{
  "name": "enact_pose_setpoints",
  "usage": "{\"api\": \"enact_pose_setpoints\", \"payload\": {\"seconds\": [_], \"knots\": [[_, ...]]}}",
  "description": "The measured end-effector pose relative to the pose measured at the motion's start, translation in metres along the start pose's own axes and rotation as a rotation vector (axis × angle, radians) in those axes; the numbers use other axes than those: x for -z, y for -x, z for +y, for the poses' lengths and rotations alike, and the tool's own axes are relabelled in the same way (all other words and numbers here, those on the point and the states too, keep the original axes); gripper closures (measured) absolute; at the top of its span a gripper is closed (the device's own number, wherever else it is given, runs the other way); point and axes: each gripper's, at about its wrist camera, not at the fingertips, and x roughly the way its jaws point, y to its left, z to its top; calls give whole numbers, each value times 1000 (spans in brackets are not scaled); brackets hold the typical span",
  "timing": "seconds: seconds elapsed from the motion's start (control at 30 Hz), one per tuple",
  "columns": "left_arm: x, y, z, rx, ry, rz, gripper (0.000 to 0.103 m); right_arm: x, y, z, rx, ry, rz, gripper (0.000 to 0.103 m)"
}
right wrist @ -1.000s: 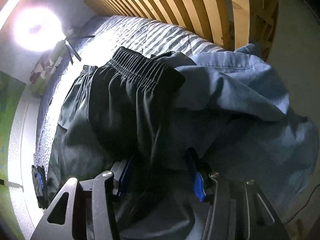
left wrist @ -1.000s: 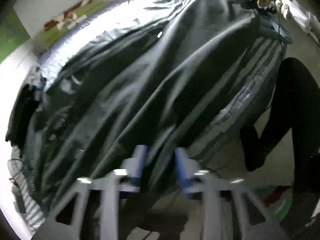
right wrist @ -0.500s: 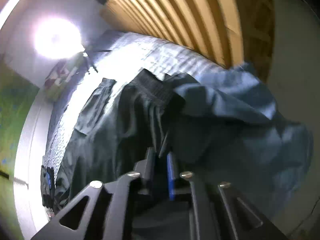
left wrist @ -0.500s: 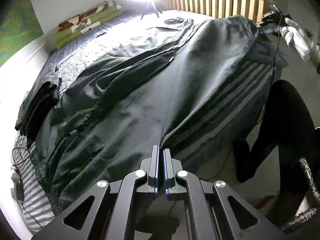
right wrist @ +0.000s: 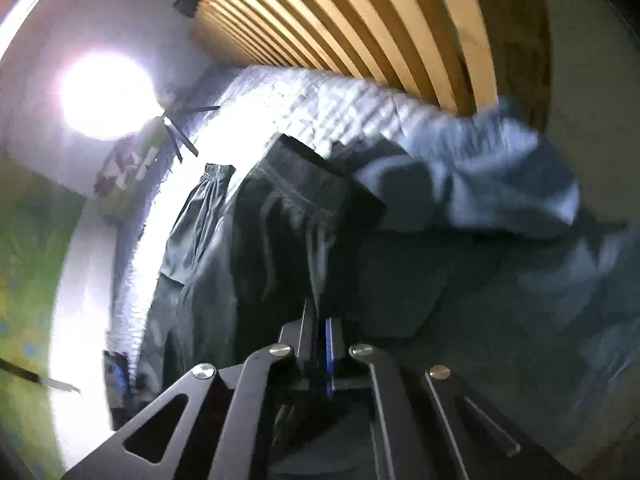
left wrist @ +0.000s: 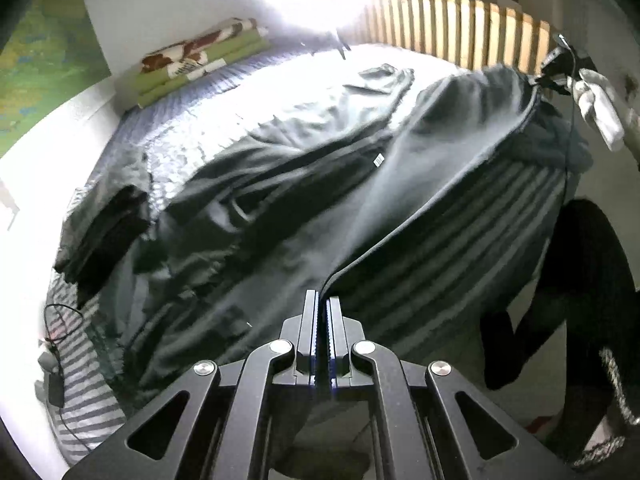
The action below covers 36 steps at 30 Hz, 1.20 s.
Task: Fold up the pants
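We had both grippers closed on the pants (left wrist: 400, 184), one at each end. The left gripper (left wrist: 322, 300) was clenched on the edge of the cloth at the near side of the bed (left wrist: 460, 248), probably at a leg hem, although the hem itself was hidden between the jaws. The right gripper (right wrist: 320, 316) pinched the dark fabric just below the elastic waistband (right wrist: 320, 172), at the far end near the slatted headboard (right wrist: 360, 20).

We judged that this two-end hold was chosen to stretch the garment, so that the leg hangs straight and can be laid over without wrinkles. In the left wrist view the held edge ran as one tight line from the near jaws to the far right, where the other gripper (left wrist: 560, 60) was visible in a gloved hand (left wrist: 596, 104). So the long axis of the pants lay along the right edge of the bed, waistband pointing far, legs pointing near. The rest of the dark cloth (left wrist: 280, 168) spread loosely to the left over the striped sheet, and we could not tell where the second leg ended.

A blue garment (right wrist: 500, 184) lay touching the waistband on its right. A small dark folded pile (left wrist: 104, 232) rested at the left side of the bed.
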Motion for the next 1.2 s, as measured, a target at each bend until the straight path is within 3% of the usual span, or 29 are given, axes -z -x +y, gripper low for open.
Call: {"api": "enact_pose_setpoints", "payload": {"seconds": [0.23, 0.43, 0.6, 0.87, 1.1, 1.2], "knots": [[-47, 13, 45, -105, 12, -79, 100, -33, 46, 65, -87, 44, -134, 101], [-106, -22, 111, -171, 75, -76, 100, -74, 10, 169, -14, 152, -164, 101], [-140, -100, 164, -202, 89, 2, 100, -108, -85, 245, 127, 234, -114, 101], [-151, -226, 213, -200, 130, 145, 100, -137, -263, 301, 268, 290, -24, 102], [-153, -282, 210, -228, 97, 217, 96, -133, -336, 314, 424, 412, -18, 101], [-151, -284, 208, -235, 120, 234, 84, -129, -345, 313, 433, 450, 37, 95]]}}
